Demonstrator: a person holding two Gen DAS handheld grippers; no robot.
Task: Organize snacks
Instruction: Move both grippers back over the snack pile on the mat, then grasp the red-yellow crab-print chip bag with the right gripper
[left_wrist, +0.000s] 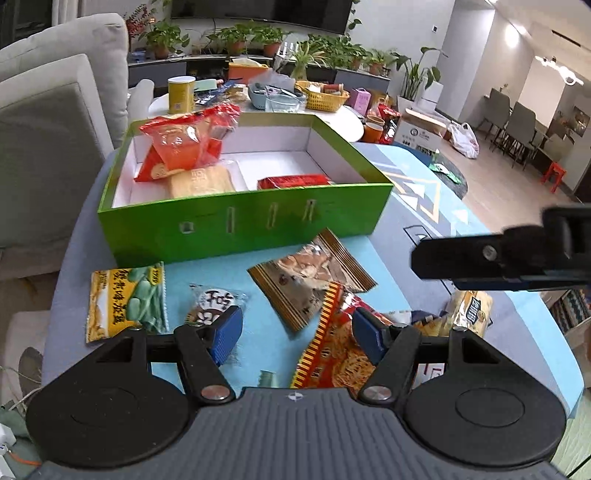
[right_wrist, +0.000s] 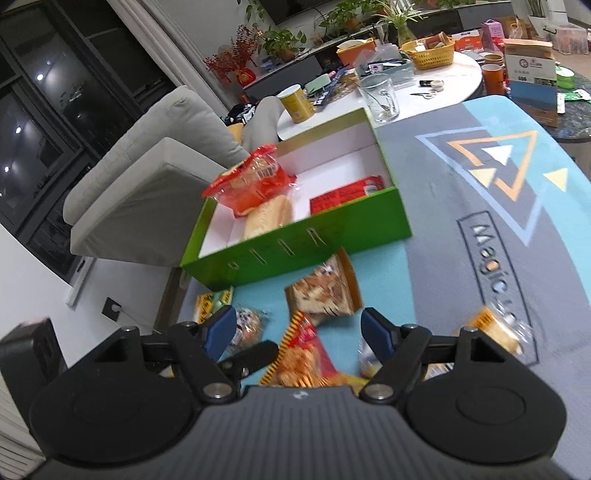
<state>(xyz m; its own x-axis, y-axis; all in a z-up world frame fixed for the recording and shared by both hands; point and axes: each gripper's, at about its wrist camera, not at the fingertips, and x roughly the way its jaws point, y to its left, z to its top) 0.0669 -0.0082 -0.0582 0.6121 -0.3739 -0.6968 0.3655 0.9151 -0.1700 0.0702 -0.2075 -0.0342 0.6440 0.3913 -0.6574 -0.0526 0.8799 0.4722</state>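
Left wrist view: the left hand-held gripper (left_wrist: 297, 332) hangs over the counter (left_wrist: 413, 206) with its blue pads (left_wrist: 226, 332) parted and nothing between them. The loose snacks lie just ahead of it, in front of the green box (left_wrist: 243, 225). The red-and-yellow noodle packet (left_wrist: 332, 350) sits at about one o'clock from the gap, partly under the right-side pad, its long axis running from five o'clock up to twelve. The brown striped packet (left_wrist: 312, 280) lies beyond it at twelve, turned on a diagonal. The small round-labelled packet (left_wrist: 214, 299) is at eleven o'clock, and the green bean packet (left_wrist: 125, 301) further out at ten.

In the right wrist view, the right hand-held gripper (right_wrist: 299, 330) also stands wide open and empty, and the noodle packet (right_wrist: 303, 354) lies almost straight ahead between its pads, pointing lengthwise along the fingers. Judged from that, the right hand is the better lined up for it, and would need to turn to close across the packet's narrow width. The left is nearer the round-labelled packet.
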